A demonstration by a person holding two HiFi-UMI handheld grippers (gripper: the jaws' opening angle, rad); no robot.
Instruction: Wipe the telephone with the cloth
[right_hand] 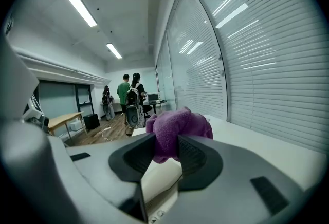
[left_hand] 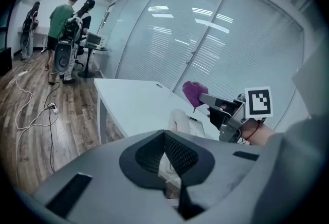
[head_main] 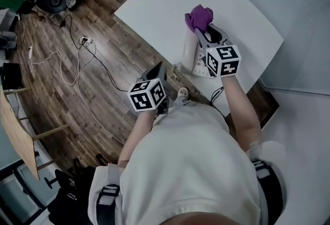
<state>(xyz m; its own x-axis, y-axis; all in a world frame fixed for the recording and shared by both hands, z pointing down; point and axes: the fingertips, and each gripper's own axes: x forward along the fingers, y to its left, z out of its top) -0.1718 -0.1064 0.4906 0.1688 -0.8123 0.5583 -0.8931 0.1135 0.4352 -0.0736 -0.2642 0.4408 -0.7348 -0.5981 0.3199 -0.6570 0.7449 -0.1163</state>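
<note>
**A:** Left gripper [head_main: 158, 68], centre-left, is sitting clenched on nothing. Telephone [head_main: 190, 53] is lying mid-frame, at the tabletop [head_main: 149, 2] edge.

**B:** Right gripper [head_main: 205, 33]: fingers are pinching the cloth [head_main: 198, 16] just above the phone in frame. Cloth is looking soft and light. Phone is likely rigid and slippery, so I'm suggesting bracing its base.

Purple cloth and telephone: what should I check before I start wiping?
1. Grip on the purple cloth: ok, the right gripper clamps it.
2. Cloth placed at the telephone: ok, it hangs over the far end.
3. Cloth touching the telephone: cannot tell.
4. Telephone steadied: not ok, the left gripper is shut, empty and apart from it.
5. Telephone safe on the white table: cannot tell, its near end lies close to the edge.
</note>
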